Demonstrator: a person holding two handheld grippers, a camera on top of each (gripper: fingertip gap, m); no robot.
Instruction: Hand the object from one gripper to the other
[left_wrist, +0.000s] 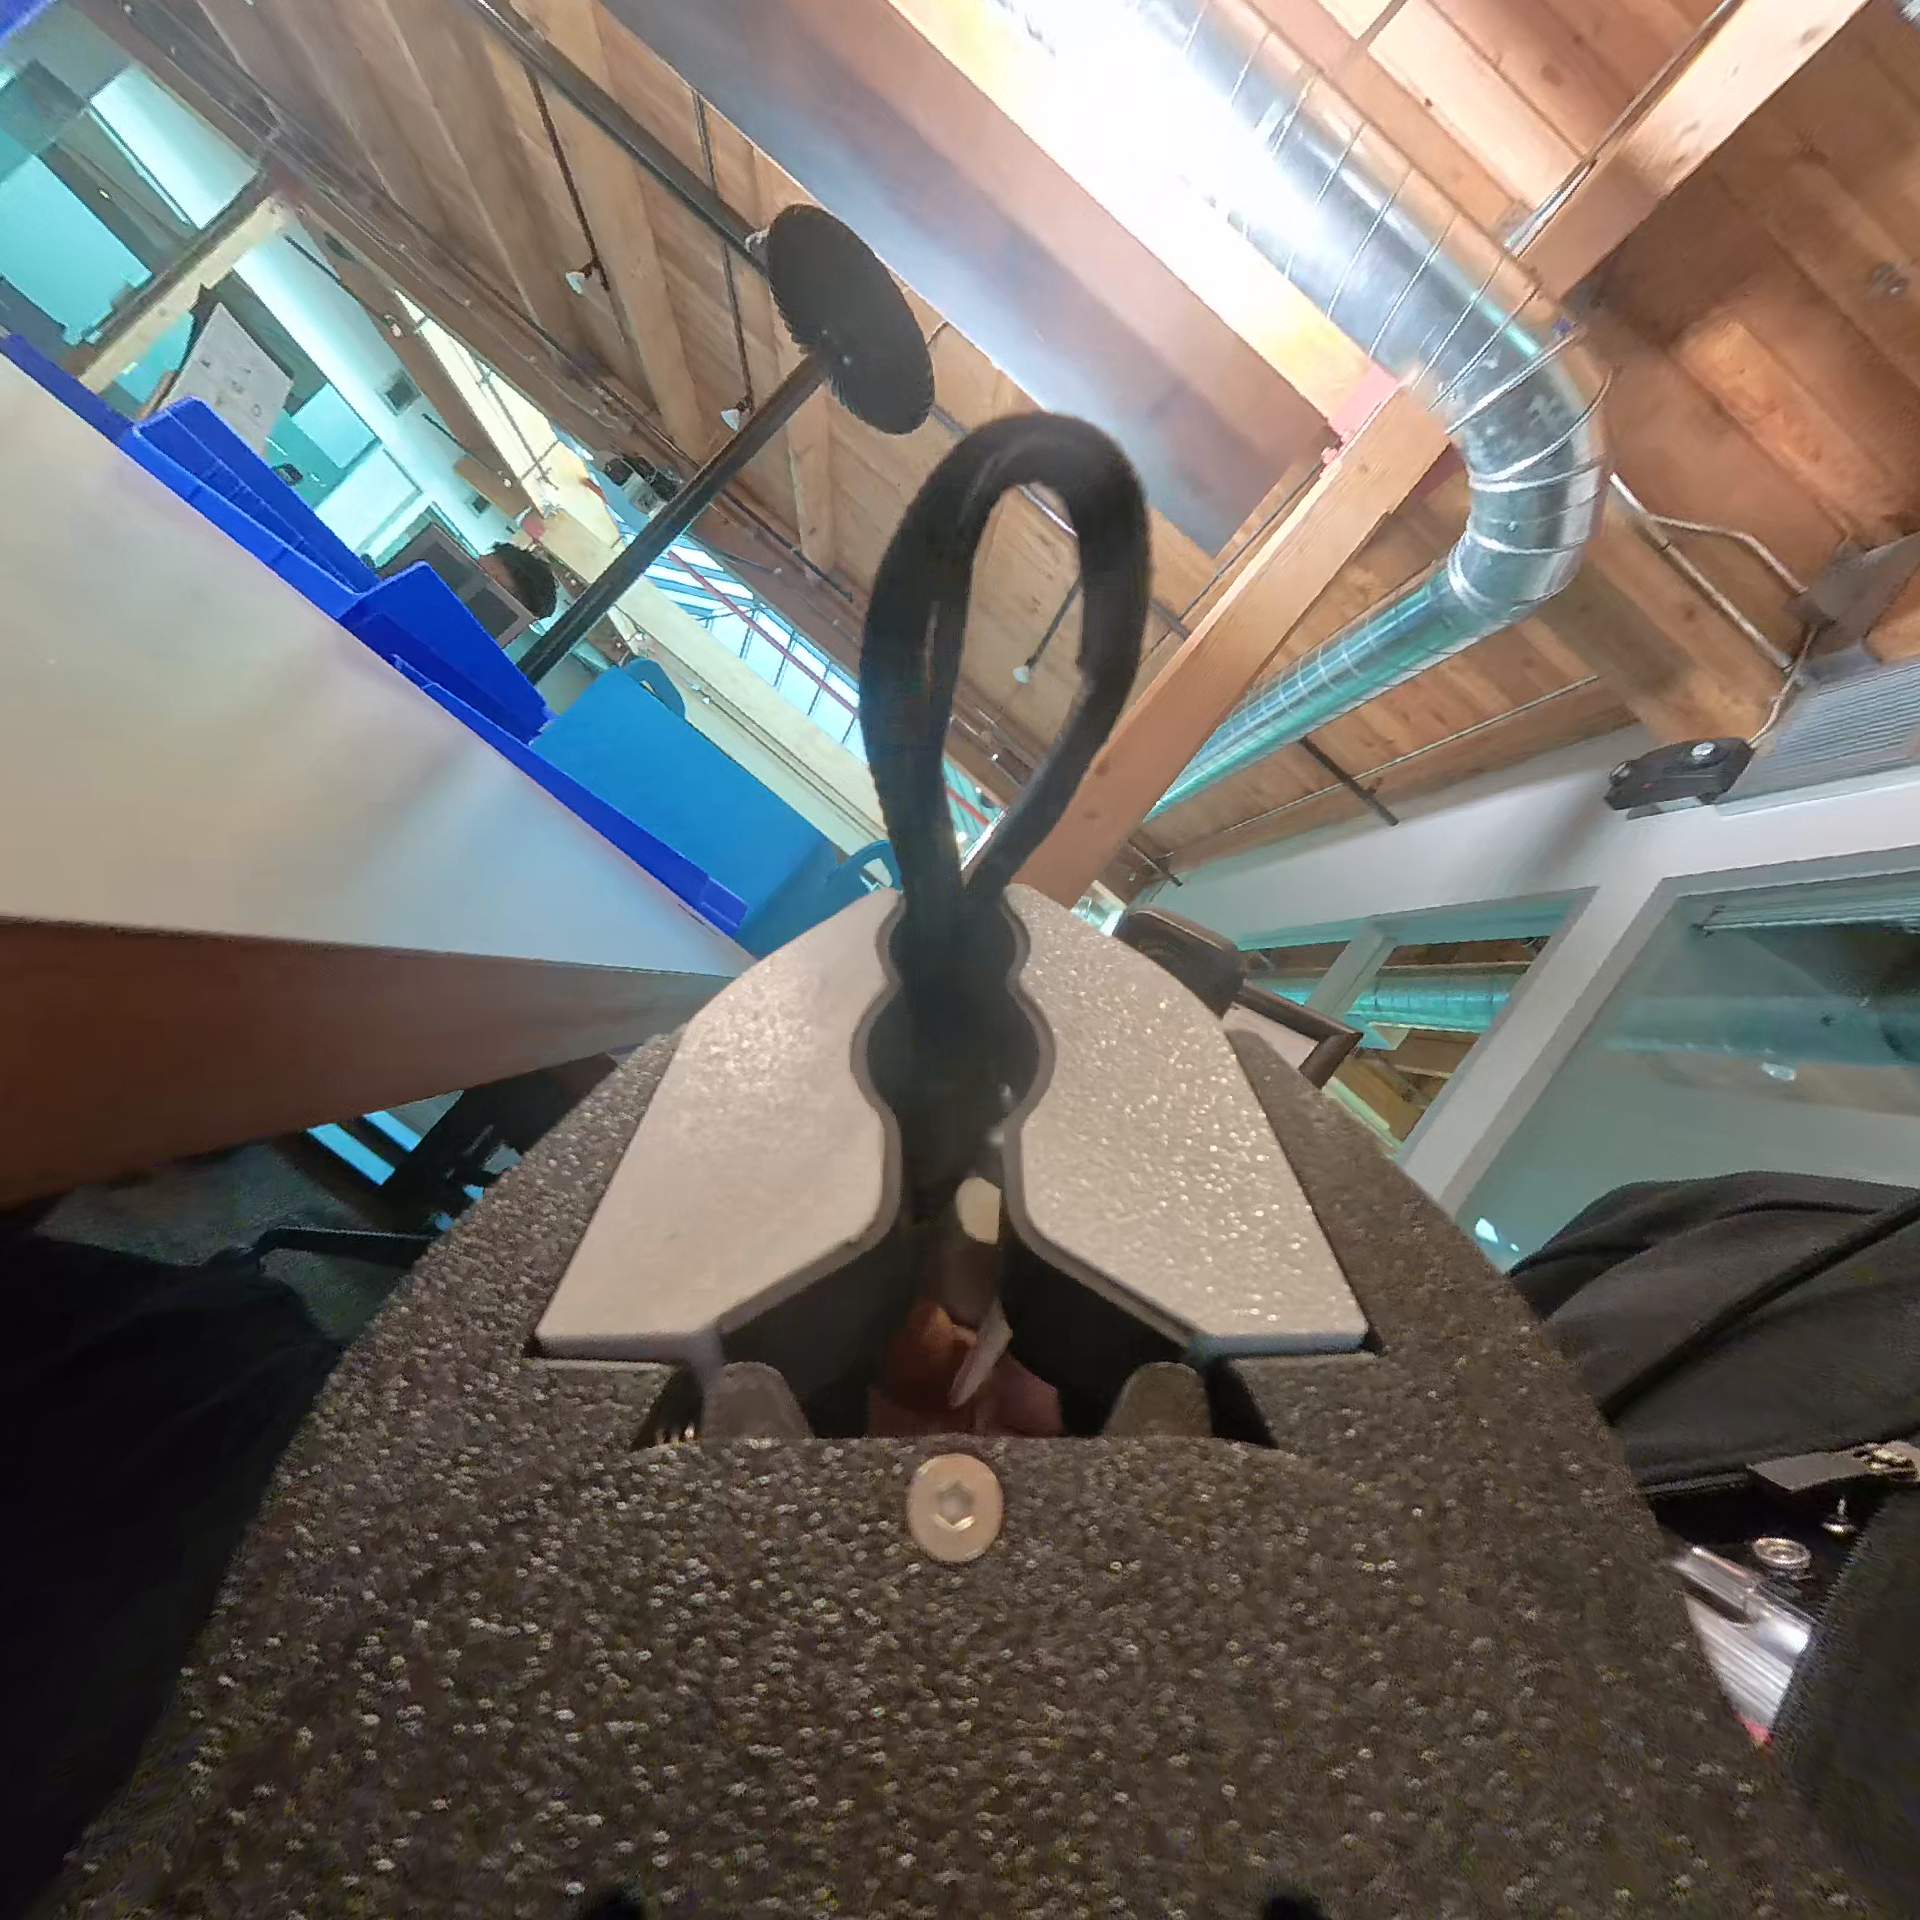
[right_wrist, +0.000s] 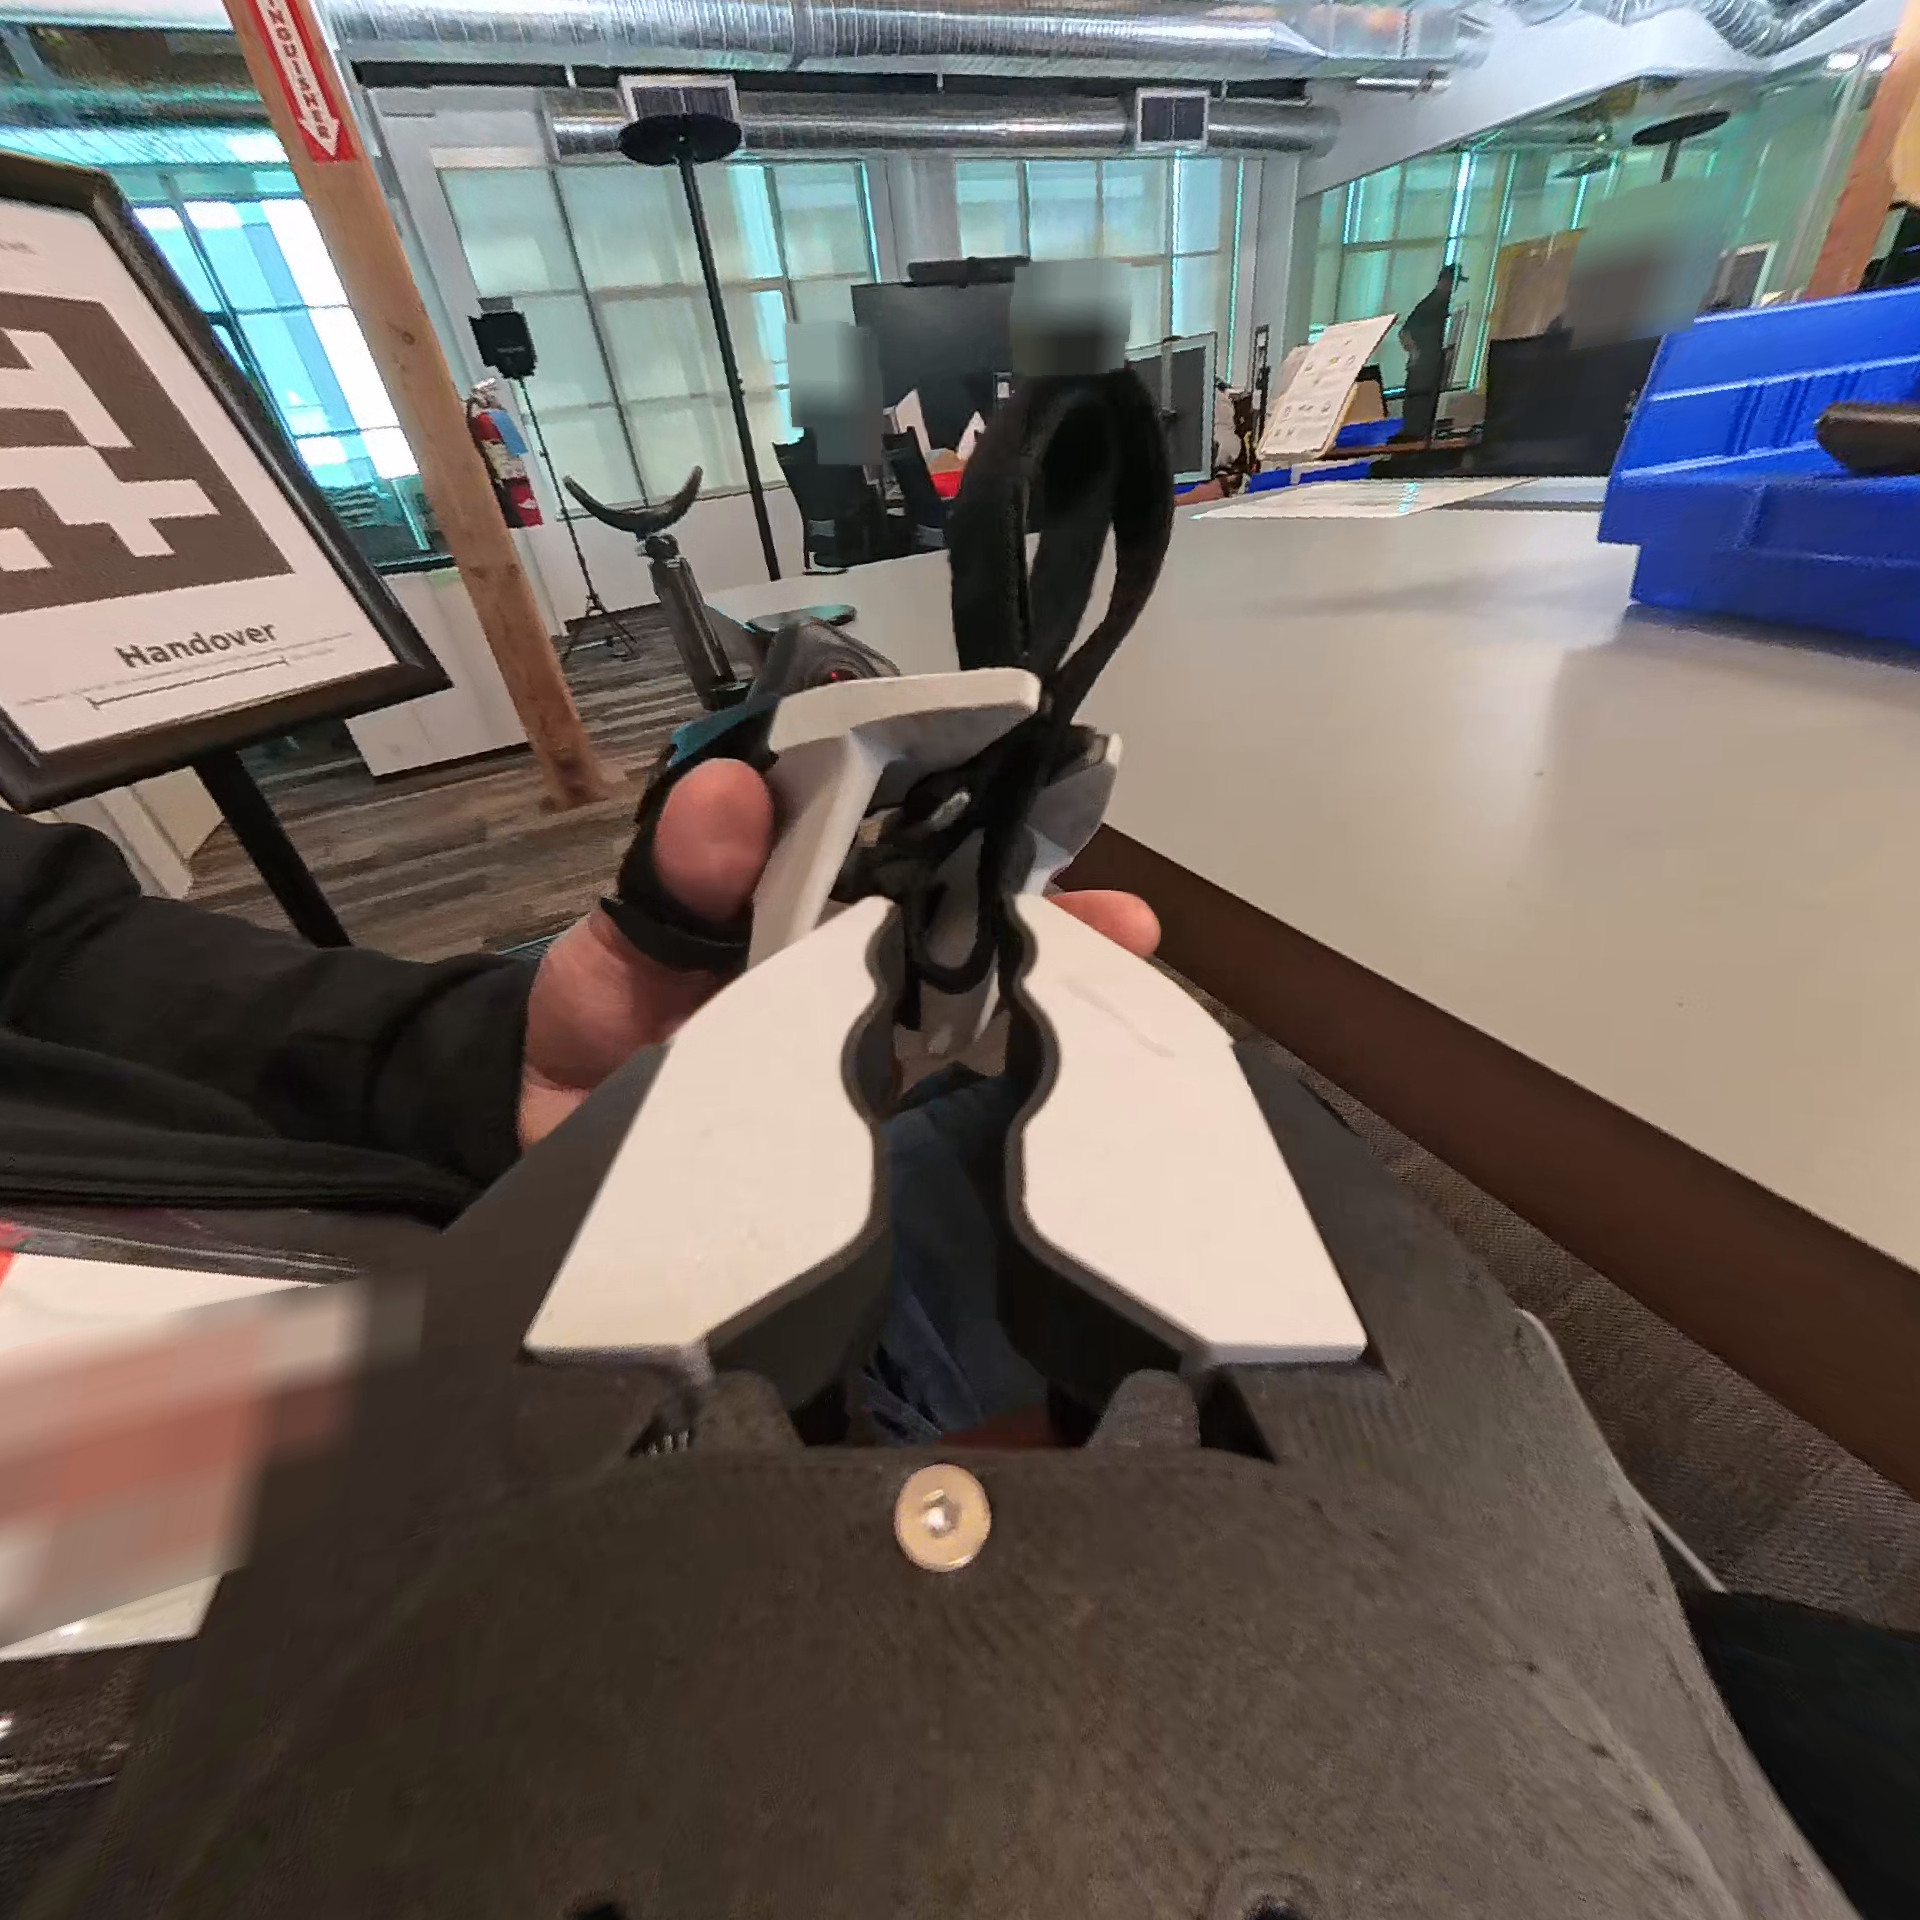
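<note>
A black strap stands up in a loop from my left gripper, which is shut on its lower part and tilted up towards the ceiling. In the right wrist view a person's hand holds the left gripper just ahead, with the strap's loop rising above it. My right gripper sits right below the left one. Its fingers are closed to a narrow gap around the strap's hanging lower end. Part of that end is hidden behind the fingers.
A white table with a brown edge runs along the right and also shows in the left wrist view. Blue bins stand on it. A framed sign on a stand and a wooden post are at the left. My right fingertips sit around 4 cm from my left ones.
</note>
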